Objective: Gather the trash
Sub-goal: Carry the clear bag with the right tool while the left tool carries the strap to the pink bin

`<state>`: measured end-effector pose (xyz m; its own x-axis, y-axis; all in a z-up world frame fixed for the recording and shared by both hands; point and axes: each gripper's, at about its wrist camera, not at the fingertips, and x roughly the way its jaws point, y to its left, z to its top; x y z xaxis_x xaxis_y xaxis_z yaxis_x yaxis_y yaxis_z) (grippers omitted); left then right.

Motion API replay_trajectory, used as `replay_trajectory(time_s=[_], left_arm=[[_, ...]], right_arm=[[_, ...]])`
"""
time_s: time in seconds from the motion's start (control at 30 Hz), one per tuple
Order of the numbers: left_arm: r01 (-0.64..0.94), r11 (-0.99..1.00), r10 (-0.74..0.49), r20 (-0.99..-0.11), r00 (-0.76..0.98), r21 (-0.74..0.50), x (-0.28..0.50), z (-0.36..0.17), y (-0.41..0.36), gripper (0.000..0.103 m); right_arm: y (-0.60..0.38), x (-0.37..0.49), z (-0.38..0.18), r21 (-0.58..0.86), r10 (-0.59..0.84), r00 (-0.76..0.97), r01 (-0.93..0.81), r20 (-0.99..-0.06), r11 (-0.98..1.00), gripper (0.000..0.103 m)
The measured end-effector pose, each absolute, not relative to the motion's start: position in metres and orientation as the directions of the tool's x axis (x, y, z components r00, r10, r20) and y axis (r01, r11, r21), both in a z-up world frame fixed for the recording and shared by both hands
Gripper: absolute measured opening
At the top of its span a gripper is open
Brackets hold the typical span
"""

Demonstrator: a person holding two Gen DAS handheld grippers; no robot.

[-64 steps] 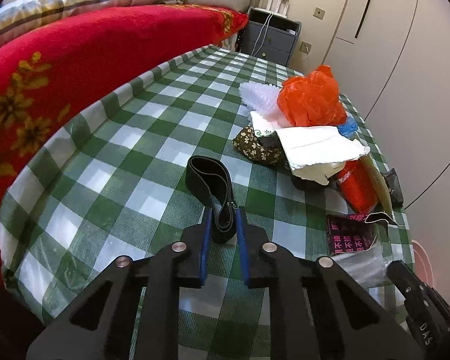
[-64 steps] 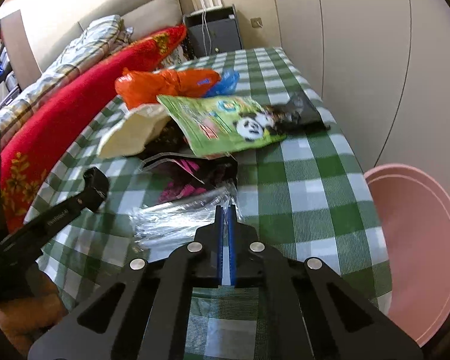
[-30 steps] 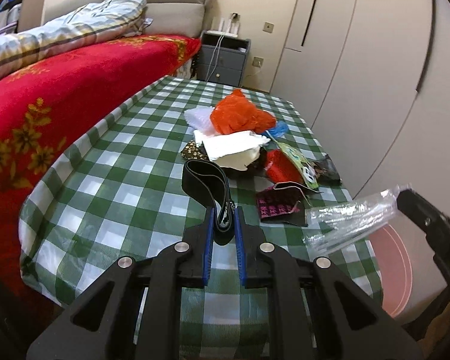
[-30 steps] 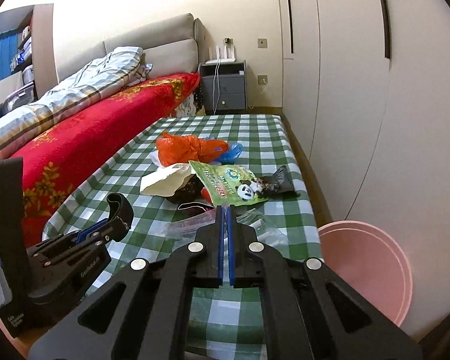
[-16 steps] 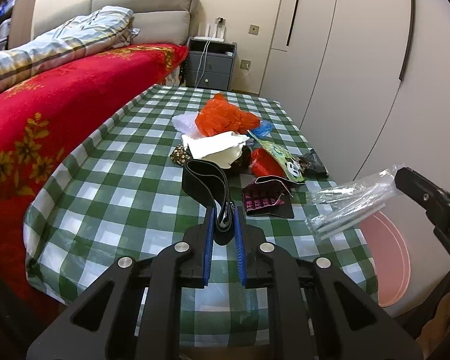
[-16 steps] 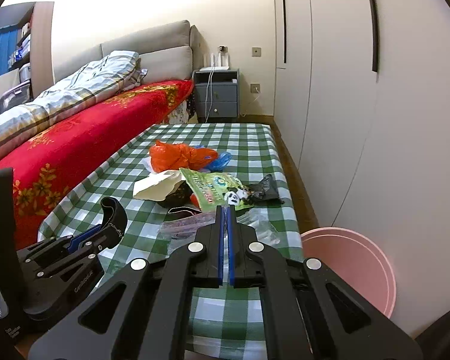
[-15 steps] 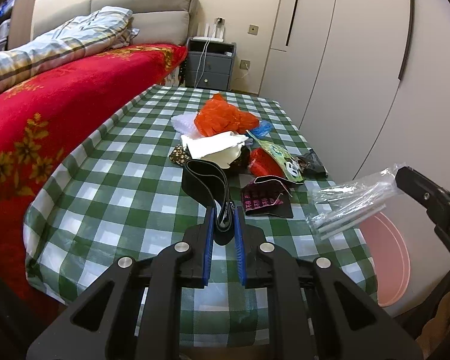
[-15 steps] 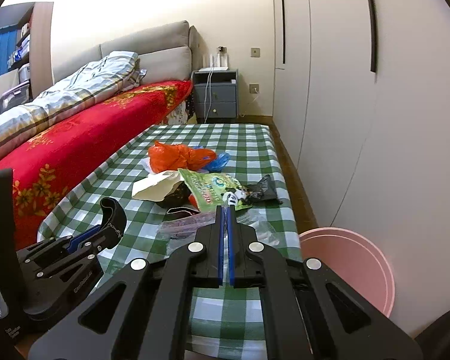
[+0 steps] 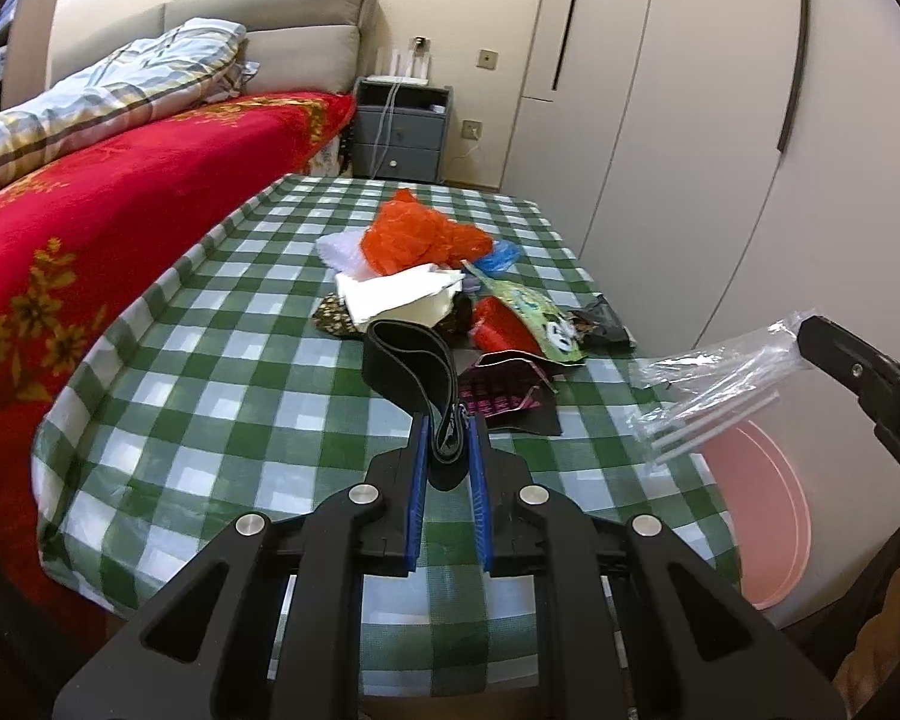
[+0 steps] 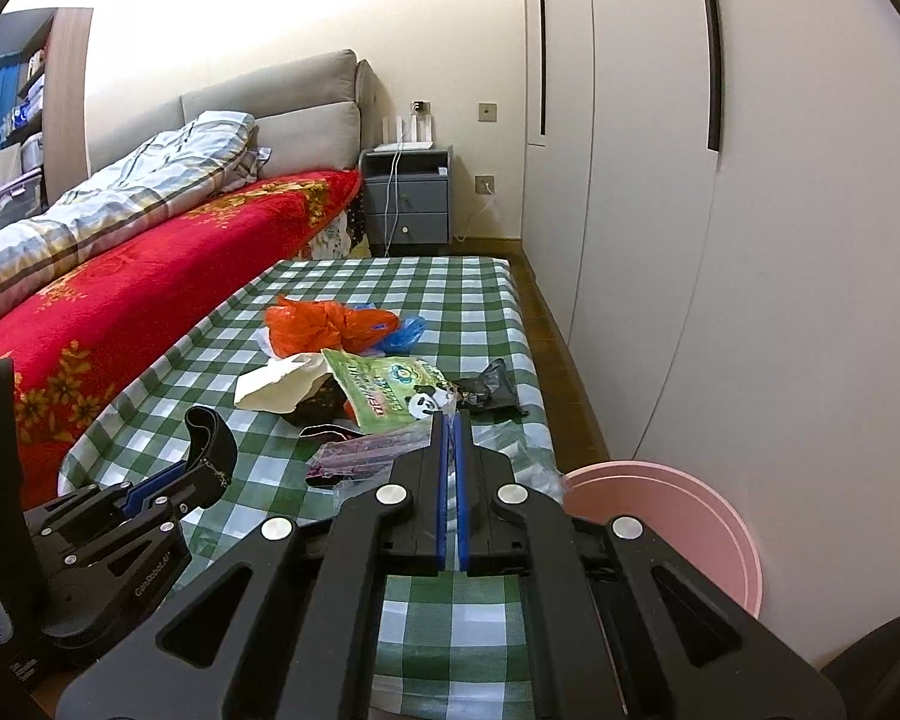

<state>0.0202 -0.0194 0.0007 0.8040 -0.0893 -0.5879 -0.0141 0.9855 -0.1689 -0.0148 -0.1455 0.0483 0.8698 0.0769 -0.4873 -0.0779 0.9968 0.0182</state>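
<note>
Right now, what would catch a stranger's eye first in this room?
Probably the heap of litter mid-table, topped by an orange plastic bag, on the green checked tablecloth. Next, the bright red blanket on the bed to its left, and the pink basin on the floor at the table's right.

Both wrist cameras look forward along their tongs, raised above the checkered surface [image 9: 222,360] near its front edge; both share the trash pile [image 10: 354,360] and pink bin [image 10: 678,516].
</note>
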Motion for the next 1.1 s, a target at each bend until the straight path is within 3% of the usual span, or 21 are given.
replay_trajectory(time_s=[1.1], left_arm=[[0.201, 0.966, -0.257, -0.559, 0.789, -0.16, 0.043, -0.001, -0.101, 0.013]], right_arm=[[-0.229, 0.004, 0.052, 0.005, -0.17, 0.844, 0.201, -0.509, 0.98, 0.002]])
